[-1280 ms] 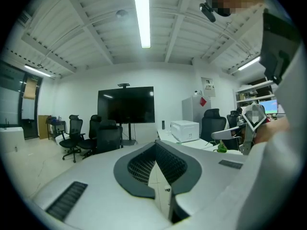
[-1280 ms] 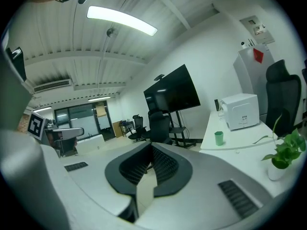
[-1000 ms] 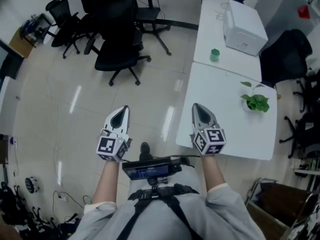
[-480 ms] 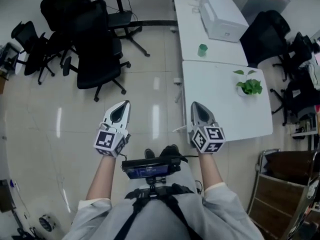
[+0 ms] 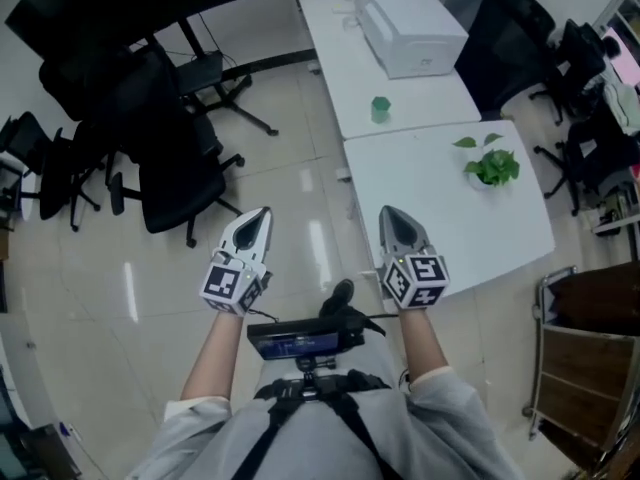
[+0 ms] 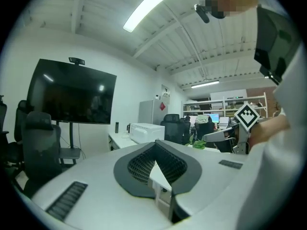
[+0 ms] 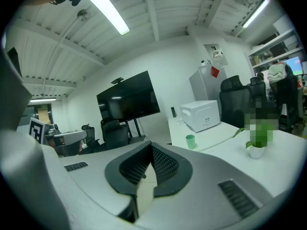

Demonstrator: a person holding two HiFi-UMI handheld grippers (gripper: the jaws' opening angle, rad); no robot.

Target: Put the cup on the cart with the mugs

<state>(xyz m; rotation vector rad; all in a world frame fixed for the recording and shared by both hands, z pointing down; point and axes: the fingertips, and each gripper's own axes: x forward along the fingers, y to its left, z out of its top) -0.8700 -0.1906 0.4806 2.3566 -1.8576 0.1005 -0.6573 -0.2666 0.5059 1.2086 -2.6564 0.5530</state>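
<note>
A small green cup (image 5: 381,109) stands on a white table (image 5: 440,208) ahead and to the right; the right gripper view also shows the cup (image 7: 191,141) beyond the jaws. My left gripper (image 5: 262,213) is held over the floor, jaws shut with nothing between them, and its own view shows the closed tips (image 6: 156,145). My right gripper (image 5: 390,213) hovers at the table's near left edge, its jaws likewise together and empty (image 7: 151,145). No mugs can be made out.
A white printer (image 5: 410,26) sits on the far table and a potted plant (image 5: 490,166) on the near one. Black office chairs (image 5: 175,163) crowd the left. A metal-framed rack (image 5: 585,368) stands at the lower right. A large screen (image 6: 72,92) is on a stand.
The head view has swung: tables, cup and plant have slid left and nearer, and the chairs have shifted left. Both grippers stay shut and level in front of the body.
</note>
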